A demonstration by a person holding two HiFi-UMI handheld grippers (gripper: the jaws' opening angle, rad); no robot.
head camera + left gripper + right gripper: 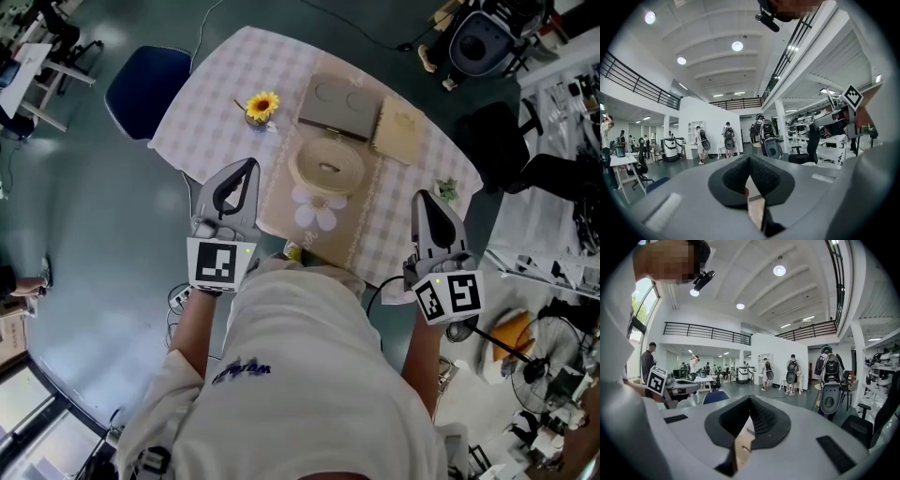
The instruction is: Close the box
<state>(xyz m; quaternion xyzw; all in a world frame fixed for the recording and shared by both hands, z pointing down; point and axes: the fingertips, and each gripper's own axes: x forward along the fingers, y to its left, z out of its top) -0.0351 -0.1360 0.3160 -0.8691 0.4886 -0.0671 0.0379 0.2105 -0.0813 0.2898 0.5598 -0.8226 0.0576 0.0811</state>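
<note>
Stage of task, judged from the layout, not yet begun: left gripper [248,169] and right gripper [425,199] are hovering over the near edge of the counter [211,112], each with its jaws pressed together at the tips and gripping nothing; box [339,106] is lying well ahead of both pairs of jaws, roughly between their lines, beyond a round pale roll [328,167] and a white daisy-shaped mat [317,211]; a tan panel [400,129], apparently the lid, is lying flat just beside the box on the right-jaw side, so the box is seemingly standing open; the reach, the lift of the lid and the fold-over are all remaining; a sunflower [262,105] is sitting ahead of the left jaws, apart from the box. Writing: blue lettering on the person's shirt [242,370] is showing too blurred to read; marker cubes [217,264] are carrying only black-and-white squares; no brand is showing on the box.
</note>
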